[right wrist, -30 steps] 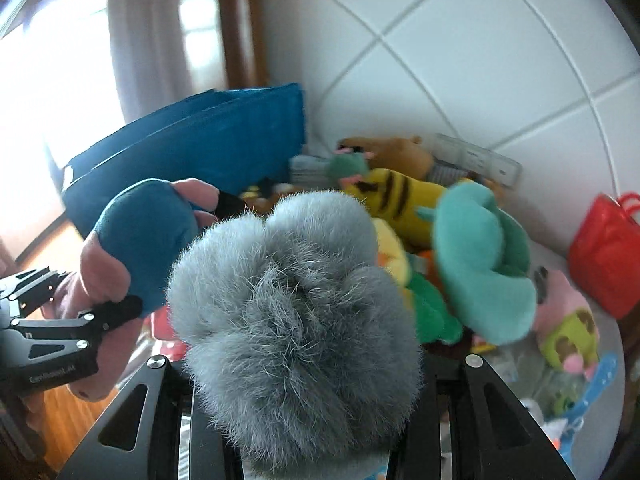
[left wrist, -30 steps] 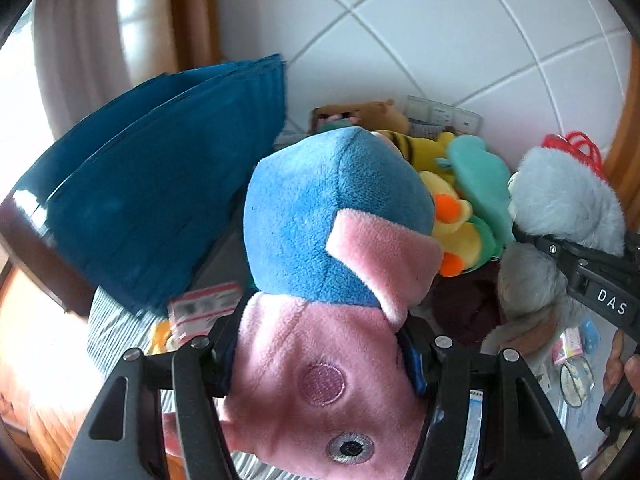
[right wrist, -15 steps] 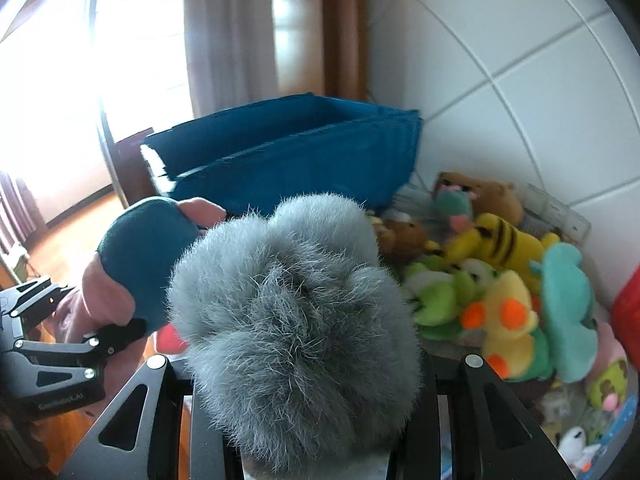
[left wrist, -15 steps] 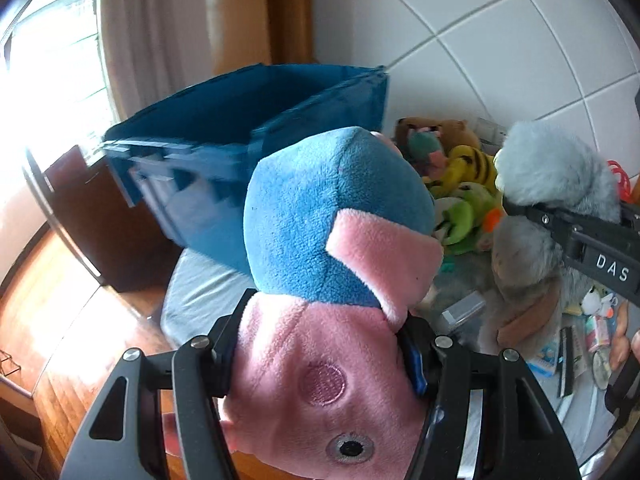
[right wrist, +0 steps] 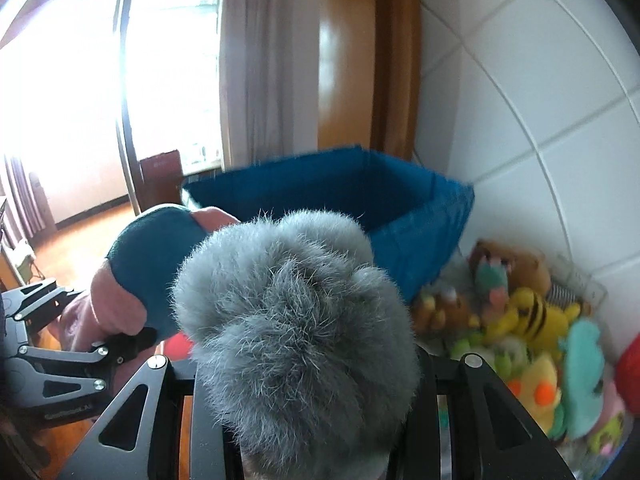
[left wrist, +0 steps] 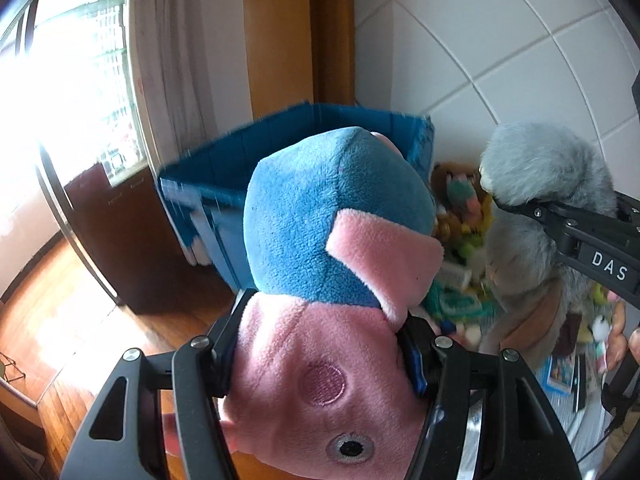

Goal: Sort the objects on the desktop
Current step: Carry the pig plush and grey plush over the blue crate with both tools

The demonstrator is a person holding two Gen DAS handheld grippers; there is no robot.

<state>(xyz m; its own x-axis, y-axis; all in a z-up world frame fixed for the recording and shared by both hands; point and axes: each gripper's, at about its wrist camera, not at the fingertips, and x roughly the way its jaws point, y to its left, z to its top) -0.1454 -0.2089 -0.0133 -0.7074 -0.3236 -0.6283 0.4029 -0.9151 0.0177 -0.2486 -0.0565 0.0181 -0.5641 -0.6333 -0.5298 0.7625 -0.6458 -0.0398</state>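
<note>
My left gripper is shut on a pink and blue plush pig, whose pink head is squeezed between the jaws and whose blue body sticks up ahead. My right gripper is shut on a grey furry plush toy that fills its view. Each gripper shows in the other's view: the right gripper with the grey plush at the right, the left gripper with the pig at the lower left. A blue fabric bin stands open behind both toys.
A heap of small plush toys lies on the table against the white tiled wall, right of the bin. A red item sits at the far right. Curtains, a bright window and wooden floor lie to the left.
Both grippers have drawn back and risen with their toys. The blue bin, first close and filling the left, now stands farther off with its open top in sight. Both grips are unchanged.
</note>
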